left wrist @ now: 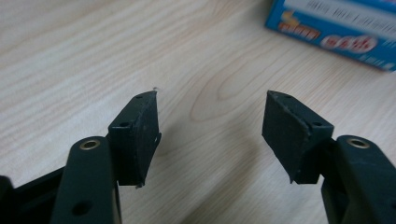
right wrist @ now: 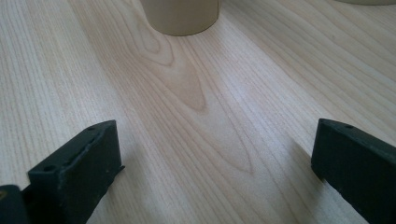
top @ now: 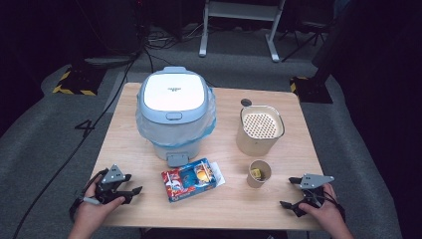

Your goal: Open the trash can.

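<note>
My left gripper (top: 130,194) rests low over the wooden table (top: 234,209) near its front left corner, open, with bare wood between its jaws (left wrist: 212,100). A colourful blue box (top: 191,179) lies flat just right of it, and its corner shows at the top right of the left gripper view (left wrist: 336,28). At the front right my right gripper (top: 286,191) is wide open with nothing between its jaws (right wrist: 215,126). Ahead of it stands a brown paper cup (top: 259,173) holding something yellow; the cup's base (right wrist: 180,16) is apart from the jaws.
A pale blue lidded bin (top: 174,112) lined with a blue plastic bag stands at the table's back centre. A beige container (top: 260,130) with a perforated top stands behind the cup. Cables and stand legs lie on the dark floor beyond the table.
</note>
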The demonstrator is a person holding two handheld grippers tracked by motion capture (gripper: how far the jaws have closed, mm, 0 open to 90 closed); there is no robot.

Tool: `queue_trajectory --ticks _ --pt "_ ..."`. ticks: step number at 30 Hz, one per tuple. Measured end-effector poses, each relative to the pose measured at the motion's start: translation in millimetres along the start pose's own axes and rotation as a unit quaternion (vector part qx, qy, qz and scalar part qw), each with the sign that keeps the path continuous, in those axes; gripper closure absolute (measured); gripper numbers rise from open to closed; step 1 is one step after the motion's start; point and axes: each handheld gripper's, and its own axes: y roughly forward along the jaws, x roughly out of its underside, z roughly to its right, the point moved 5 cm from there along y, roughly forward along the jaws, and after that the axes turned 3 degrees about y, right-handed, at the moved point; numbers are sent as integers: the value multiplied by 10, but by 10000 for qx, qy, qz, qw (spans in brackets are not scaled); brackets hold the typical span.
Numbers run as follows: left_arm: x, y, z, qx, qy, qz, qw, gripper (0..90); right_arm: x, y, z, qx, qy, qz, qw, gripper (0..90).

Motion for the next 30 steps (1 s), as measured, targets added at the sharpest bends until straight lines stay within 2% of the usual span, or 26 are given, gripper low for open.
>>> queue_trajectory --ticks 3,6,7,8,12,17,19,20,21,23,26,28,30 --pt "-112 -106 13 153 -11 204 9997 400 0 0 0 0 2 1 10000 15" --pt "-264 -255 33 276 -35 592 9979 401 0 0 0 0 2 1 10000 15" --pt "-264 -255 33 276 -35 592 9979 400 0 0 0 0 2 1 10000 15" --pt "-336 -310 36 242 28 711 9972 396 0 0 -1 -2 6 0 10000 15" --pt "-479 -379 46 313 200 857 9956 396 2 -2 -4 17 22 5 10000 16" --pt "-663 -454 72 509 550 961 9926 436 4 -4 -6 37 34 6 10000 18" --pt "-732 -500 88 623 611 1045 9907 458 8 -9 -11 83 52 8 10000 22" --pt "-732 -500 88 623 611 1045 9907 483 10 -11 -14 94 65 23 9999 27" --pt "-802 -546 109 767 671 1136 9883 503 12 -14 -20 96 78 27 9999 31" --pt "-870 -590 130 858 813 1232 9853 560 13 -16 -21 93 80 27 9999 32" --pt "-963 -656 166 1140 867 1341 9806 680 13 -17 -21 94 81 28 9999 32" --pt "-992 -677 169 1164 915 1347 9798 766 13 -16 -22 97 83 34 9999 33" --pt "-1081 -741 170 1315 1042 1435 9753 846 14 -16 -23 101 89 33 9999 33"
